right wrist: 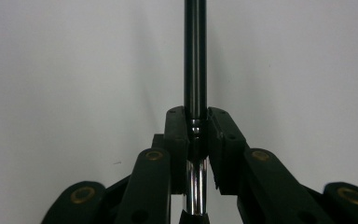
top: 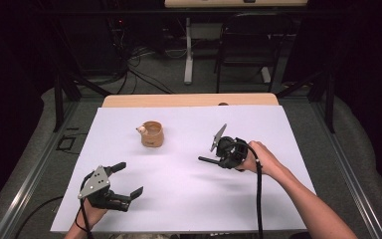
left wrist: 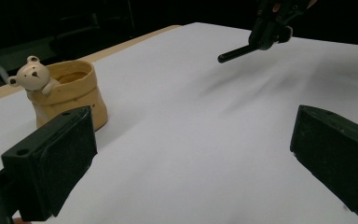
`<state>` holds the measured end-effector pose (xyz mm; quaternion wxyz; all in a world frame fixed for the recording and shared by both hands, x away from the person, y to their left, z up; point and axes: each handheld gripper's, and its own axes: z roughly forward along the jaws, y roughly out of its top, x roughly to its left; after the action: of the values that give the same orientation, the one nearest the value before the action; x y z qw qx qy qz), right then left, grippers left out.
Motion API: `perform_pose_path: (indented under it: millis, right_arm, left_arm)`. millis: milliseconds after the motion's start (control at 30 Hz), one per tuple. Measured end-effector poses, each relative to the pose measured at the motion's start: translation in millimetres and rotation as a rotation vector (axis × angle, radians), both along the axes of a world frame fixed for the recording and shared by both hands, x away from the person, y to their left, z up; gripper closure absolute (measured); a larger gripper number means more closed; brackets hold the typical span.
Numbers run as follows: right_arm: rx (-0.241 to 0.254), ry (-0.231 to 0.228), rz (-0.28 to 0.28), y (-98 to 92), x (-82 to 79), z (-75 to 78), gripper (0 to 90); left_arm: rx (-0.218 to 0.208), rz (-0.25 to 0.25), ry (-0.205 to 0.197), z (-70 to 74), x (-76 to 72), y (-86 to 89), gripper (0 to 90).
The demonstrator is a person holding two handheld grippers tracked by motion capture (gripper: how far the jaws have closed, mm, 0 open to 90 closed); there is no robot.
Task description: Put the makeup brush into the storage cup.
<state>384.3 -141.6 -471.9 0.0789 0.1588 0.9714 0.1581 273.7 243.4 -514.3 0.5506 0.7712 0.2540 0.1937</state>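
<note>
Rod (right wrist: 195,56): slim, black with chrome section, long axis in line with the right claw (right wrist: 198,123), tip pointing away from it, leftward over the white desk (top: 189,194). Clamped between the jaws, held clear of the surface. Left claw (top: 129,180): wide, empty.

Bare forearms and two black hand-held grippers

The left gripper (top: 129,180) is matte black with blocky, square-ended jaws and carries a grey three-cornered plate dotted with small holes; a thin dark band circles the left hand's (top: 90,214) wrist. The right gripper (top: 205,159) has the same grey plate, black linkage arms pinned with brass-coloured rivets and small screw holes in its jaw blocks; a black cable trails from it along the uncovered right hand (top: 258,158) and forearm
</note>
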Motion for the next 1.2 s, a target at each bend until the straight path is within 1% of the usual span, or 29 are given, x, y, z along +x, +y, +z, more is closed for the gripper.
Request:
perform_pose_path:
  millis: [67,200,267,333,367,400,433,467,567,633,700,767,800,833,933,967,1000,1067,1200]
  right_arm:
    - [-0.001,0.004,0.007,-0.1,-0.7,1.4,78.4]
    - [-0.004,-0.003,0.019,0.3,-1.2,3.1,78.4]
    - [-0.008,-0.007,0.03,0.7,-1.4,4.0,78.4]
    - [-0.008,-0.002,0.032,1.6,-2.4,4.5,78.5]
    - [-0.005,-0.002,0.039,2.0,-2.3,4.4,78.5]
    - [-0.011,-0.005,0.046,2.6,-2.4,4.6,78.5]
    - [-0.007,-0.004,0.055,2.9,-2.1,4.3,78.5]
    - [-0.01,-0.005,0.062,3.6,-2.0,4.0,78.5]
    - [-0.014,-0.001,0.069,5.6,-2.8,3.8,78.4]
    - [-0.022,-0.004,0.088,6.7,-2.7,3.7,78.5]
    - [-0.032,-0.003,0.09,8.0,-3.1,3.7,78.4]
    - [-0.043,-0.005,0.101,9.1,-3.3,4.0,78.5]
    - [-0.039,-0.005,0.105,9.9,-3.5,3.5,78.4]
    - [-0.04,-0.005,0.112,11.1,-4.1,3.7,78.5]
    - [-0.045,-0.009,0.129,13.4,-4.9,3.6,78.4]
    - [-0.048,-0.006,0.132,14.2,-5.4,3.6,78.4]
    - [-0.052,-0.013,0.142,15.4,-5.8,3.3,78.4]
    - [-0.054,-0.013,0.151,17.3,-6.5,3.6,78.4]
    - [-0.053,-0.015,0.165,20.7,-8.1,4.3,78.5]
  left_arm:
    - [0.013,0.0,0.001,2.1,0.8,-1.1,0.3]
    - [0.035,-0.004,0.013,6.2,3.9,-4.9,0.3]
    - [0.053,-0.017,0.028,8.1,6.3,-7.0,0.3]
    - [0.075,-0.024,0.034,9.1,7.8,-8.5,0.4]
    - [0.084,-0.036,0.044,9.8,9.0,-9.3,0.4]
    - [0.097,-0.043,0.051,10.4,10.3,-10.0,0.4]
    - [0.117,-0.054,0.058,11.4,11.6,-10.5,0.4]
    - [0.125,-0.059,0.063,11.8,12.5,-11.1,0.5]
    - [0.169,-0.076,0.084,15.2,16.8,-13.6,1.2]
    - [0.211,-0.092,0.088,19.3,20.1,-16.5,1.8]
    - [0.242,-0.112,0.098,23.8,22.6,-19.0,2.0]
    - [0.286,-0.129,0.11,29.0,25.3,-22.7,2.2]
    - [0.286,-0.129,0.11,29.0,25.3,-22.7,2.2]
    - [0.327,-0.148,0.12,34.7,29.3,-26.2,2.3]
    - [0.369,-0.162,0.135,39.5,35.0,-30.9,2.1]
    - [0.392,-0.168,0.142,40.6,37.6,-33.7,2.2]
    - [0.414,-0.178,0.148,41.4,39.7,-35.9,2.4]
    - [0.439,-0.191,0.16,41.3,43.7,-41.4,2.8]
    - [0.46,-0.22,0.176,41.4,51.5,-50.9,7.6]
